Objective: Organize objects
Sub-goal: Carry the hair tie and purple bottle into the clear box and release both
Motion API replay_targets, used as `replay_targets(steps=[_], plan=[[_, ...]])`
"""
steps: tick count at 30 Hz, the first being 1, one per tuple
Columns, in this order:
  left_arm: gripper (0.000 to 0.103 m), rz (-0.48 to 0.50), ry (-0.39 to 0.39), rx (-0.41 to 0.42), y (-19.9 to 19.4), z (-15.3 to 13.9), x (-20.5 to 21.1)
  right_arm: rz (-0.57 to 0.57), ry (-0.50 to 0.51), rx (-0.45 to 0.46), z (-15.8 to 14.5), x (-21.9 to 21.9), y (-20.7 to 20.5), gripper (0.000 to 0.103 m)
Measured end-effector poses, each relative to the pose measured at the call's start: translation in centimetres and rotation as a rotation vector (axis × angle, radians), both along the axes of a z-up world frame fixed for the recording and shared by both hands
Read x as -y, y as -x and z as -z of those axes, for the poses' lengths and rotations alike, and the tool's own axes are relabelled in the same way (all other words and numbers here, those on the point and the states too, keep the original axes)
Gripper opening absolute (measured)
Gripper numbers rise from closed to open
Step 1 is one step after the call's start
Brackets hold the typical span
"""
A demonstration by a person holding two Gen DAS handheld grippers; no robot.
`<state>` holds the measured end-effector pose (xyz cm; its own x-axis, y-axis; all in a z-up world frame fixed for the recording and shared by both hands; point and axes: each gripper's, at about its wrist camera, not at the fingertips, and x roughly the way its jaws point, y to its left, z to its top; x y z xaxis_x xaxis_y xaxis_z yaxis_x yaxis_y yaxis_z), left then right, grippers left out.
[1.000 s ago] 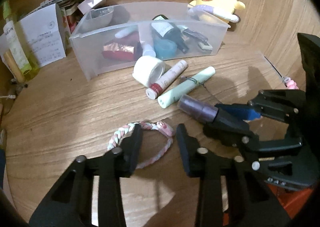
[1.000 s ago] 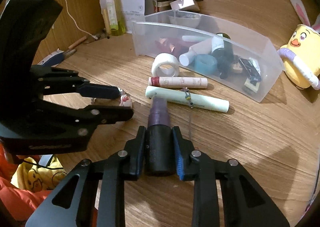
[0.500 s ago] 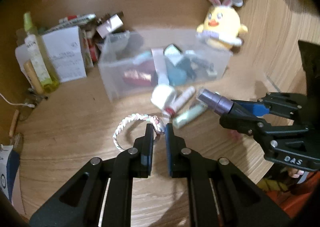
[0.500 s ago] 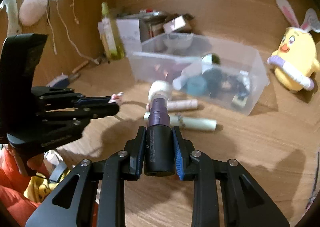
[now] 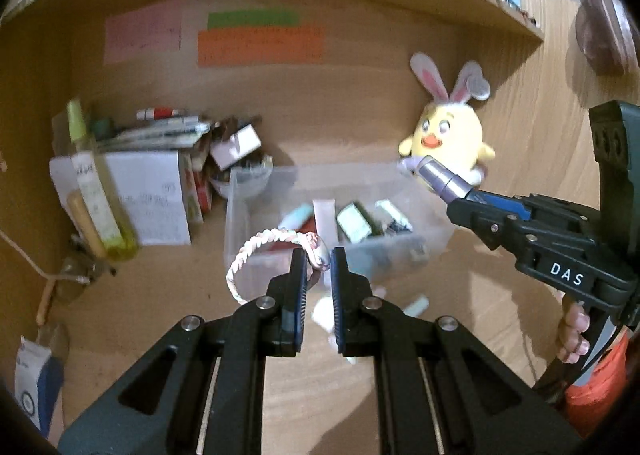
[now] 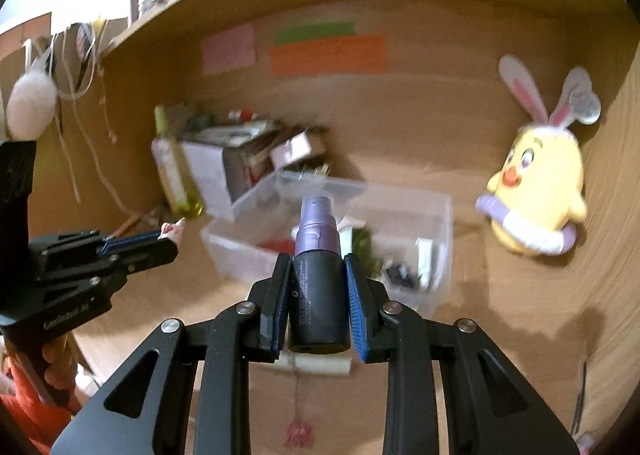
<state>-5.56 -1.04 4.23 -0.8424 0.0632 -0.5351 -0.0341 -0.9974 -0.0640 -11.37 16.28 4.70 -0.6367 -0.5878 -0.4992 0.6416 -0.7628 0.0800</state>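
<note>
My left gripper (image 5: 318,261) is shut on a braided pink-and-white bracelet (image 5: 256,245) and holds it in the air in front of the clear plastic bin (image 5: 236,231). My right gripper (image 6: 318,275) is shut on a dark bottle with a purple top (image 6: 318,239), lifted above the desk and pointing at the bin (image 6: 436,215). The bin holds several cosmetics. In the left wrist view the right gripper (image 5: 468,199) with the bottle (image 5: 440,177) is at the right. In the right wrist view the left gripper (image 6: 160,239) is at the left.
A yellow chick plush with bunny ears (image 5: 444,135) stands right of the bin. A tall green bottle (image 5: 96,191), a white box (image 5: 148,195) and stacked packages stand at the left. A pale green tube (image 6: 316,365) lies on the wooden desk (image 5: 160,295).
Both grippers have risen higher above the desk with their objects and tilted up toward the back wall. The bracelet now hangs over the bin's front.
</note>
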Motion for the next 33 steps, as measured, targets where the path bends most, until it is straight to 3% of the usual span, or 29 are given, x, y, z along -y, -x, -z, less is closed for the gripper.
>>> replay_targets(steps=[7,13,21,24,28,31,33], plan=[[0.011,0.019,-0.02,-0.018,2.8,-1.9,0.0,0.03,-0.003,-0.023,-1.4,1.1,2.6,0.023],[0.011,0.038,-0.031,0.019,6.2,-1.8,0.0,0.067,-0.054,0.021,0.1,2.5,6.0,0.023],[0.011,0.052,-0.006,0.144,11.6,1.0,-0.7,0.101,-0.08,0.154,4.1,3.0,10.1,0.023],[0.011,0.056,-0.019,0.193,13.3,2.5,-0.5,0.113,-0.108,0.164,5.3,3.3,10.7,0.023],[0.011,0.092,-0.091,0.281,15.1,4.5,0.0,0.117,-0.133,0.175,6.2,3.6,11.0,0.023],[0.011,0.094,-0.078,0.287,15.1,4.9,-0.2,0.122,-0.16,0.167,6.5,4.0,11.0,0.023],[0.019,0.101,-0.066,0.277,14.7,4.7,-0.5,0.122,-0.175,0.163,6.6,4.2,10.9,0.024]])
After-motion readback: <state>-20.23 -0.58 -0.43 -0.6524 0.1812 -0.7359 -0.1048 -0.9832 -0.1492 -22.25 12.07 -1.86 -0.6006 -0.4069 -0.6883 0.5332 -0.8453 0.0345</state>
